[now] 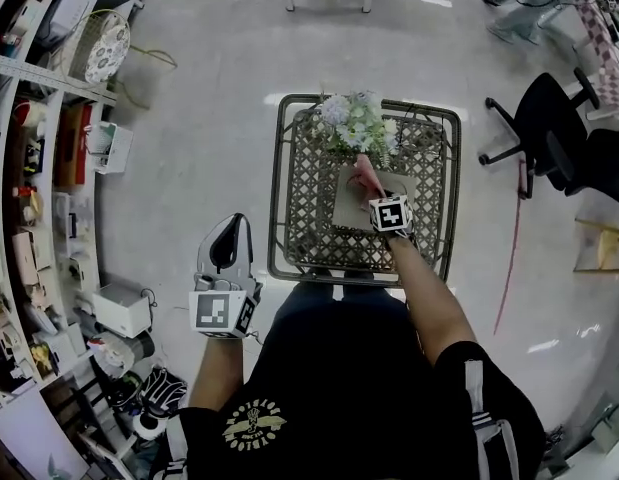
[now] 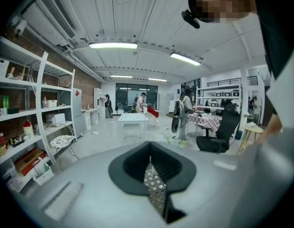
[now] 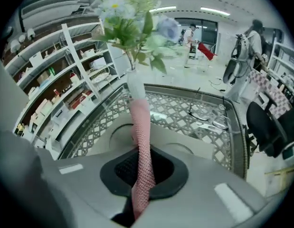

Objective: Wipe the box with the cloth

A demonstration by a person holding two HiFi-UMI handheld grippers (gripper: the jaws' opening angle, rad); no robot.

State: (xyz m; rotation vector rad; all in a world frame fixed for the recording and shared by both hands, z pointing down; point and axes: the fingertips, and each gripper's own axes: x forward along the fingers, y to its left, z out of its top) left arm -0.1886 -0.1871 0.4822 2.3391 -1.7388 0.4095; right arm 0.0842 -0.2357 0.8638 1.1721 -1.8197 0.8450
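Observation:
A flat grey box (image 1: 347, 203) lies on a metal lattice table (image 1: 297, 198) right in front of me. My right gripper (image 1: 375, 190) hovers over the box, shut on a pink mesh cloth (image 1: 366, 176). In the right gripper view the cloth (image 3: 141, 141) runs forward from the shut jaws of the right gripper (image 3: 143, 170) across the box (image 3: 186, 144) towards a vase. My left gripper (image 1: 229, 228) hangs off the table's left side, over the floor. The left gripper view shows the left gripper (image 2: 151, 167) shut on nothing, facing out into the room.
A white vase of pale flowers (image 1: 354, 123) stands at the table's far edge, just beyond the box. Crowded shelves (image 1: 39, 168) line the left wall, with a white unit (image 1: 122, 310) on the floor. A black office chair (image 1: 554, 128) is off to the right.

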